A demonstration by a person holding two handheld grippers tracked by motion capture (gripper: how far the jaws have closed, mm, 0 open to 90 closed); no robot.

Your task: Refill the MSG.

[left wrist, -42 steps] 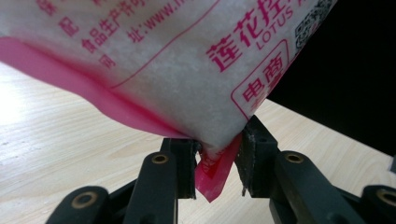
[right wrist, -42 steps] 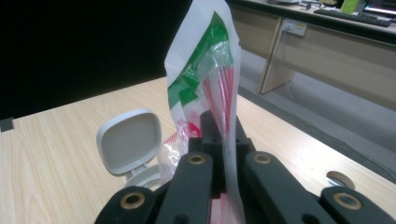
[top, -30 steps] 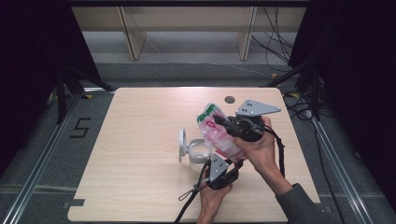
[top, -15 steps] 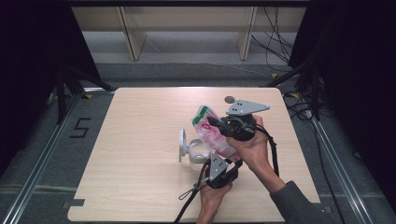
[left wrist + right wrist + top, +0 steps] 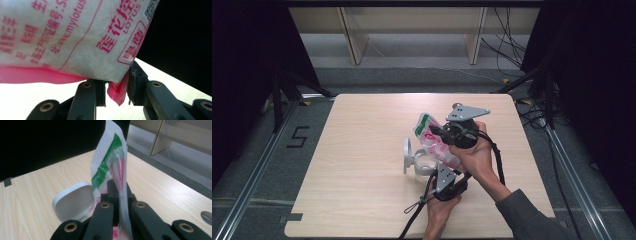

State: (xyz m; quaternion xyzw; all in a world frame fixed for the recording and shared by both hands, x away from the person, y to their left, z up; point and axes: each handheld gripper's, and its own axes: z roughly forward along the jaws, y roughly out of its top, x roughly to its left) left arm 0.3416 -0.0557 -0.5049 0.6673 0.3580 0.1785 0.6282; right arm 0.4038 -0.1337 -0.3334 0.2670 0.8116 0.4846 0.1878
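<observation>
Item: pink-and-white bag (image 5: 435, 142), held tilted above the table (image 5: 362, 200), over the white lidded container (image 5: 417, 160) | Your right gripper (image 5: 443, 134): clamped on the bag's green-striped top | Your left gripper (image 5: 443, 176): jaws pinching its pink bottom corner.

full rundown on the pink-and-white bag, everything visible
The bag is a soft plastic pouch, white with pink print, Chinese text, "LOTUS", a web address, a QR code, and a green band near its top edge. It looks filled with white granules. It hangs tilted above the table, over a clear container with an open white lid. The right tool is clamped on its upper part; a lower pink corner sits between the left tool pads.
</observation>
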